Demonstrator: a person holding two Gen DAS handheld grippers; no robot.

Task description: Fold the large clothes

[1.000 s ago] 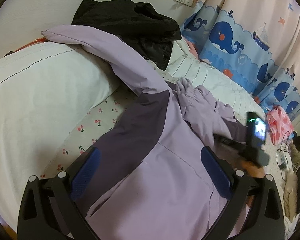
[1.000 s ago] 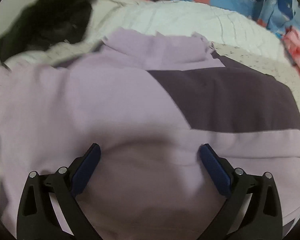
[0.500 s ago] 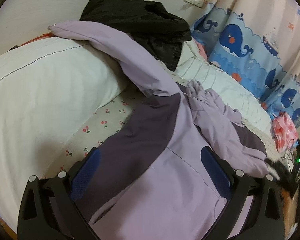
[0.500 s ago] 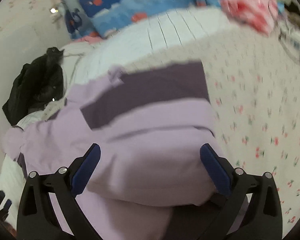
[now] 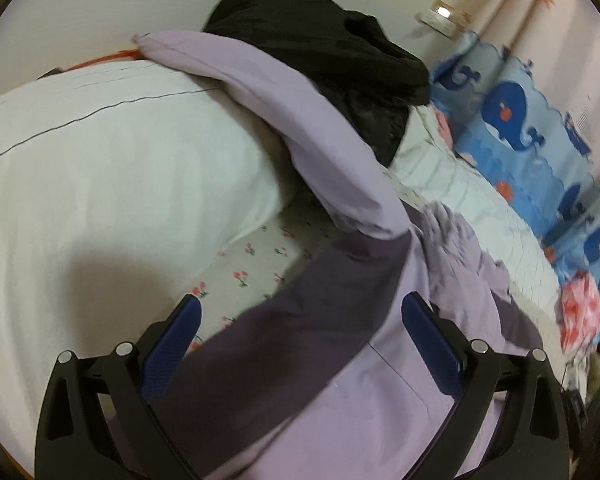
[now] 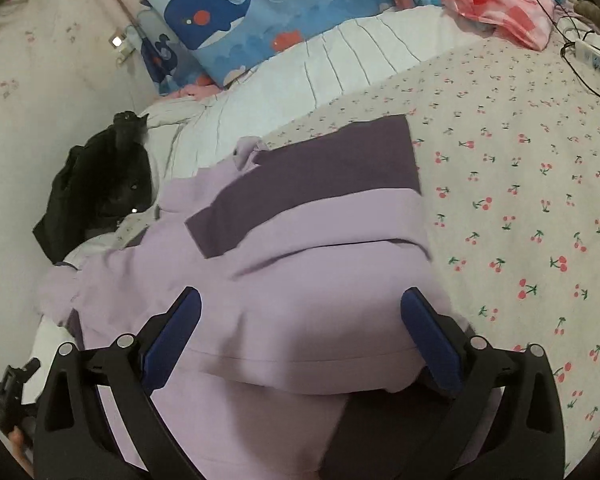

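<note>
A large lilac jacket with dark purple panels (image 5: 340,360) lies spread on the bed. One lilac sleeve (image 5: 292,120) runs up over a white pillow. In the right wrist view the jacket (image 6: 300,280) has one side folded over, with a dark purple panel (image 6: 312,184) on top. My left gripper (image 5: 300,336) is open and empty, hovering over the dark panel. My right gripper (image 6: 300,328) is open and empty, just above the folded lilac edge.
A white pillow (image 5: 100,200) lies at left. A black garment (image 5: 340,68) is heaped by the wall, also in the right wrist view (image 6: 100,188). A whale-print curtain (image 6: 260,12), a pink bag (image 6: 504,0) and a power strip with cables (image 6: 592,56) line the cherry-print sheet (image 6: 520,200).
My right gripper has pulled back from the jacket and turned, leaving a side folded over. My left gripper has shifted left and closer to the dark panel. Both stayed open.
</note>
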